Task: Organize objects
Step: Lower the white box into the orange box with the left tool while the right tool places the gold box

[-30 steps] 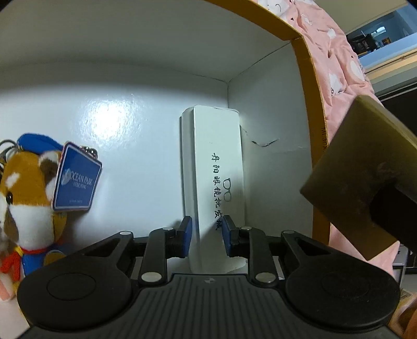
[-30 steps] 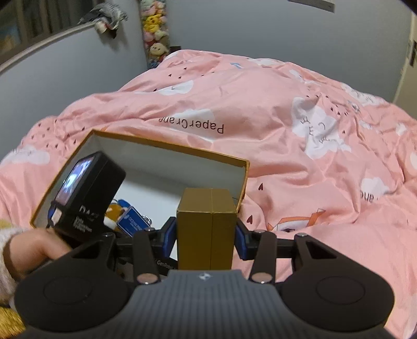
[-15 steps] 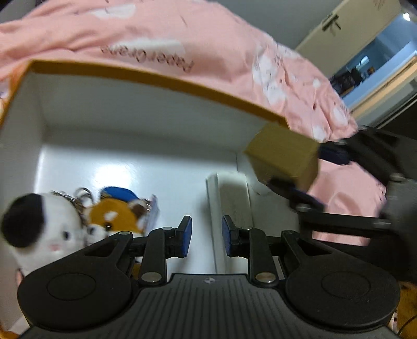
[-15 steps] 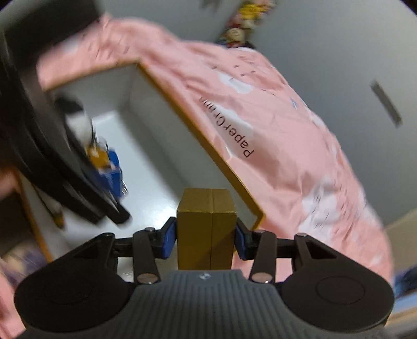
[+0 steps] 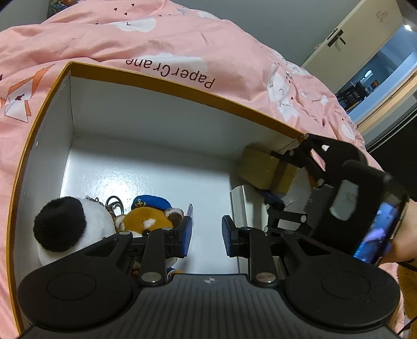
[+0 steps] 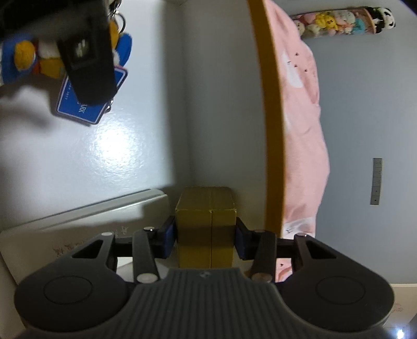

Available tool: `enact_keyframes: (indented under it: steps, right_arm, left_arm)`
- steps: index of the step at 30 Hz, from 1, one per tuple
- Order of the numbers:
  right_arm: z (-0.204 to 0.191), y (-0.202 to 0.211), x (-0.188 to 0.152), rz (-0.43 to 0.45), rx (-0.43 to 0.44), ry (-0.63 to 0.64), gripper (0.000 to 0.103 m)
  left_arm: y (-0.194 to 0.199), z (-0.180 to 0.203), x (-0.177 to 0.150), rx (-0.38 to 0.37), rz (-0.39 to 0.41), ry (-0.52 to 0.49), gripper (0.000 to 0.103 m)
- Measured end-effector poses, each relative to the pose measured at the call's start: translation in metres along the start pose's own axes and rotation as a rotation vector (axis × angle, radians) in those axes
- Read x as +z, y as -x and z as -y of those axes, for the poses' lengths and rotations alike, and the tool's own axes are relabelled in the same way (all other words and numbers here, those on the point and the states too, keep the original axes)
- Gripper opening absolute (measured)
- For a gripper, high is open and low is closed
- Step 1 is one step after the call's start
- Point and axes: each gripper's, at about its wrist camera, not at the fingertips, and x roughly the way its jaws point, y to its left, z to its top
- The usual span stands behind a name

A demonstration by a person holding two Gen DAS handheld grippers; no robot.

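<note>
An open box with an orange rim (image 5: pixel 182 88) and a white inside lies on the bed. In it lie a panda plush (image 5: pixel 65 224), a fox plush with a blue cap (image 5: pixel 148 221) and a long white case (image 5: pixel 239 206) along the right wall. My left gripper (image 5: pixel 206 229) hovers over the box's near side, open by a narrow gap, with nothing between its blue pads. My right gripper (image 6: pixel 205 236) is shut on a gold box (image 6: pixel 206 216). It holds that gold box (image 5: pixel 263 169) low in the far right corner, beside the white case (image 6: pixel 78 226).
A pink duvet (image 5: pixel 182 39) surrounds the box, whose orange rim (image 6: pixel 271 130) runs just right of the gold box. A blue tag (image 6: pixel 88 107) lies by the fox plush. A hand (image 5: pixel 401 234) holds the right gripper. Soft toys (image 6: pixel 338 20) line the far wall.
My left gripper drew back and up from the white case and now looks over the whole box. My right gripper rolled and dropped into the box's right corner with the gold box.
</note>
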Motion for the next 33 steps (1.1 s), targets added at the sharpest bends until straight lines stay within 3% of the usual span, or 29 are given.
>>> enact_keyframes:
  steps: [2, 4, 8, 17, 22, 23, 28, 33]
  right_arm:
    - [0.003, 0.000, -0.002, 0.002, -0.010, -0.002, 0.052]
    - [0.008, 0.001, -0.005, 0.012, -0.029, -0.009, 0.062]
    - [0.025, 0.007, -0.013, 0.026, -0.023, -0.071, 0.062]
    - [0.051, 0.021, -0.004, 0.153, 0.077, -0.292, 0.043]
    - [0.052, 0.004, -0.002, 0.145, 0.110, -0.371, 0.018]
    - [0.034, 0.005, 0.005, 0.136, 0.120, -0.381, 0.018]
    - [0.039, 0.000, 0.002, 0.129, 0.144, -0.412, 0.018]
    - [0.047, 0.022, -0.002, 0.189, 0.178, -0.495, 0.017]
  left_arm:
    - [0.000, 0.000, 0.000, -0.007, 0.003, -0.004, 0.028]
    - [0.000, -0.003, -0.002, -0.016, 0.001, 0.002, 0.029]
    - [-0.002, -0.006, -0.002, -0.022, -0.003, 0.007, 0.029]
    - [-0.001, -0.006, -0.001, -0.029, 0.020, 0.016, 0.029]
    - [0.005, -0.014, 0.001, -0.023, 0.050, 0.037, 0.030]
    - [0.005, -0.014, 0.002, -0.026, 0.052, 0.034, 0.030]
    - [0.007, -0.012, 0.003, -0.029, 0.053, 0.019, 0.030]
    - [0.027, -0.002, 0.000, -0.039, 0.104, -0.027, 0.030]
